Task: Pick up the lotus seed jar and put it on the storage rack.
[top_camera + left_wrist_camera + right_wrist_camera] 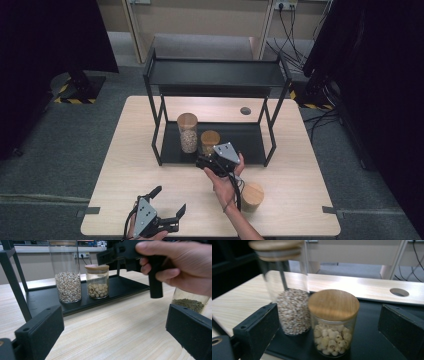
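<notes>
A short glass jar of pale round seeds (333, 322) with a wooden lid stands on the black rack's lower shelf (250, 137), beside a tall jar of small grains (292, 310). My right gripper (202, 162) hovers just in front of the short jar (210, 141). It is open, and its black fingers (259, 327) stand wide on either side without touching the glass. My left gripper (169, 200) rests open and empty near the table's front edge. A third jar with a wooden lid (252, 196), holding green bits (191, 303), stands on the table by the right forearm.
The two-tier black rack (215, 72) takes up the table's back half, and its thin posts (159, 125) frame the lower shelf. A cable hole (245, 110) sits behind the rack. Bare tabletop (135, 165) lies at the left and front.
</notes>
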The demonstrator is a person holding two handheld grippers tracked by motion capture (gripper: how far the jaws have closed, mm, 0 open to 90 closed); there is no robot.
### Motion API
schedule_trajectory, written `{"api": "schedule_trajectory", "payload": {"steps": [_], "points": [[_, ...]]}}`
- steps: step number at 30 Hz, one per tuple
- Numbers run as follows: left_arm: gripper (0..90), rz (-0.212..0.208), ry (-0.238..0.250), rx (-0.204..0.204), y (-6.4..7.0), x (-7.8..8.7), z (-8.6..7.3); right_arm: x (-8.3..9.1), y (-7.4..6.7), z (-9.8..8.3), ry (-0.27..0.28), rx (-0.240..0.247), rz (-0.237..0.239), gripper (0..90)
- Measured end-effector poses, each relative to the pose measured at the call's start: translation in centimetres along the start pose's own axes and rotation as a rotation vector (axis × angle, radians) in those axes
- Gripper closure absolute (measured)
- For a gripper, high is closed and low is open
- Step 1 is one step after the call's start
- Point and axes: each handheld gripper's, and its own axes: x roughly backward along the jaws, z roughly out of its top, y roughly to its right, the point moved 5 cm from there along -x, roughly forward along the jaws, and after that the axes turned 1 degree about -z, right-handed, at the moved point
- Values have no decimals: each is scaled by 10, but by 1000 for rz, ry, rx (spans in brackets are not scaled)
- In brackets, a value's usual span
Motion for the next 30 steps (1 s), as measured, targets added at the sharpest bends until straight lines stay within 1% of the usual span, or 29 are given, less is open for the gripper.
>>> {"api": "schedule_trajectory", "payload": {"steps": [7, 12, 17, 20, 30], "points": [[11, 6, 3, 3, -1, 0, 0, 19, 1, 1, 17, 24, 47, 39], [11, 5, 2, 2, 0, 0, 0, 31, 4, -4, 25, 32, 70, 39], [11, 7, 1, 3, 0, 0, 0, 43, 7, -8, 28, 37, 106, 39], [11, 8, 2, 3, 0, 0, 0, 52, 7, -10, 36, 62, 127, 39], [11, 13, 3, 4, 0, 0, -1, 76, 9, -19, 48, 67, 196, 39]]}}
